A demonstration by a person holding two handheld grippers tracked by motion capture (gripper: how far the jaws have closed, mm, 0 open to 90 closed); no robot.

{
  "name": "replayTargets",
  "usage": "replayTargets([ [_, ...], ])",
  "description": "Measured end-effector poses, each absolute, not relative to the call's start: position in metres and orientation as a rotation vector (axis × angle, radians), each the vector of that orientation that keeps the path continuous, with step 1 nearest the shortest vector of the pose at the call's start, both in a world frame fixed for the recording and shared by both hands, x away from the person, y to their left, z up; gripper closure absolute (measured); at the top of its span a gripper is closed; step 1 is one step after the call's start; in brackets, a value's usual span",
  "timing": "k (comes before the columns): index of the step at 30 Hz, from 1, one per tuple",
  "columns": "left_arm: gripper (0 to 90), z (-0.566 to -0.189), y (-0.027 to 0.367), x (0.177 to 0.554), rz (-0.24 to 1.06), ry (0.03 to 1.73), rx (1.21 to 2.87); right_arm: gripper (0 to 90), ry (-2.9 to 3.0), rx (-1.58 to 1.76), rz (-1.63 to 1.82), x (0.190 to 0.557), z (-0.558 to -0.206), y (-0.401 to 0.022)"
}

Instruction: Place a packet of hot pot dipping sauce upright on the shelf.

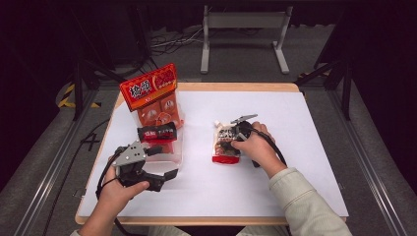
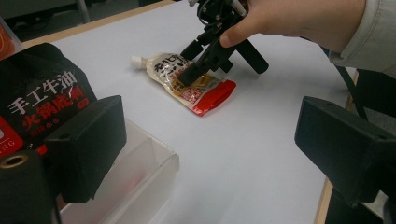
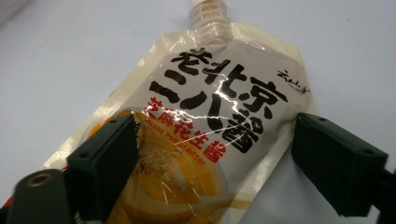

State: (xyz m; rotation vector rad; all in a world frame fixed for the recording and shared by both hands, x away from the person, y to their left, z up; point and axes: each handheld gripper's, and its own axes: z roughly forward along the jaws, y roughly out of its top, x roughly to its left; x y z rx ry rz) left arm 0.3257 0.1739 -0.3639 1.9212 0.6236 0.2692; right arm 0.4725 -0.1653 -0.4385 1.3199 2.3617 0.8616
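White table (image 1: 295,147): carrying everything.
Sauce pouch (image 1: 225,143): lying flat right of the clear bin (image 1: 167,157).
Right gripper (image 1: 231,140): jaws apart, straddling the pouch.
Left gripper (image 1: 164,167): jaws apart, hovering beside the bin.

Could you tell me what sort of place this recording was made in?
Probably a lab or recording studio rather than a home: a white-covered table stands among dark surroundings, cables trail over the grey floor, and a metal stand sits behind.
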Motion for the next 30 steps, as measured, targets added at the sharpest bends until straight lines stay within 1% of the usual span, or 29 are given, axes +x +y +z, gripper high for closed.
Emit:
replayTargets([
  [4, 10.1, -0.365, 0.174, 0.326, 0.273, 0.622, 1.921, 25.3, 2.369, 1.311, 0.834, 0.472, -0.436, -0.162],
  [6, 10.1, -0.365, 0.174, 0.327, 0.275, 0.622, 1.924, 35.6, 2.370, 1.317, 0.830, 0.472, -0.434, -0.161],
  [7, 10.1, -0.365, 0.174, 0.326, 0.273, 0.626, 1.922, 43.9, 2.371, 1.326, 0.837, 0.472, -0.433, -0.162],
  [8, 10.1, -0.365, 0.174, 0.327, 0.273, 0.626, 1.921, 49.3, 2.376, 1.339, 0.844, 0.472, -0.431, -0.162],
  [10, 10.1, -0.365, 0.174, 0.327, 0.270, 0.627, 1.922, 57.0, 2.387, 1.346, 0.842, 0.473, -0.429, -0.163],
  [11, 10.1, -0.365, 0.174, 0.327, 0.269, 0.628, 1.922, 63.6, 2.394, 1.346, 0.847, 0.473, -0.428, -0.163],
  [12, 10.0, -0.366, 0.174, 0.327, 0.269, 0.629, 1.921, 68.3, 2.401, 1.340, 0.857, 0.472, -0.426, -0.164],
  [16, 10.1, -0.367, 0.174, 0.328, 0.269, 0.634, 1.926, 82.3, 2.397, 1.276, 0.899, 0.469, -0.422, -0.165],
  [19, 10.1, -0.369, 0.171, 0.329, 0.260, 0.636, 1.932, 86.5, 2.385, 1.240, 0.935, 0.464, -0.420, -0.167],
  [24, 10.2, -0.374, 0.166, 0.331, 0.240, 0.648, 1.945, 87.8, 2.359, 1.134, 0.995, 0.453, -0.414, -0.166],
  [30, 10.2, -0.380, 0.159, 0.336, 0.210, 0.653, 1.959, 88.2, 2.287, 0.939, 1.161, 0.427, -0.390, -0.165],
])
